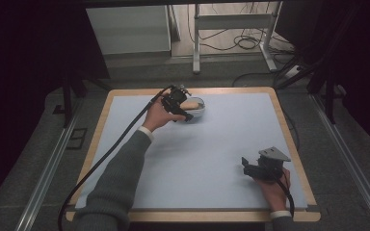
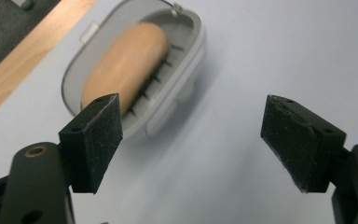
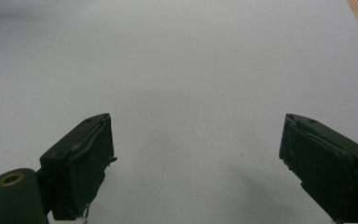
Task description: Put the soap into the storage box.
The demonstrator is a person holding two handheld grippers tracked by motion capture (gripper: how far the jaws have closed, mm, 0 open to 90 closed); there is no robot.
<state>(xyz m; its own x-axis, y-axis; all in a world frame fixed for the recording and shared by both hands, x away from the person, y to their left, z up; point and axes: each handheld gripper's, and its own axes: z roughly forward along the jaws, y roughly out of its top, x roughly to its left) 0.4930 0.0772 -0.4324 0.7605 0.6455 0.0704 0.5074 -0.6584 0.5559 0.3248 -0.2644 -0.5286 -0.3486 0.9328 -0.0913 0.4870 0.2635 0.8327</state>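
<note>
A tan sausage [image 2: 123,65] lies lengthwise in a shallow oval grey dish [image 2: 189,70]; the dish sits flat on the pale blue mat at the far side, left of centre; its ribbed floor shows beside the sausage.

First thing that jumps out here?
The tan bread roll lying in a grey oval container at the far left of the pale mat. The left gripper sits right beside it with jaws open and nothing between them. The right gripper rests near the right front corner, also open.
</note>
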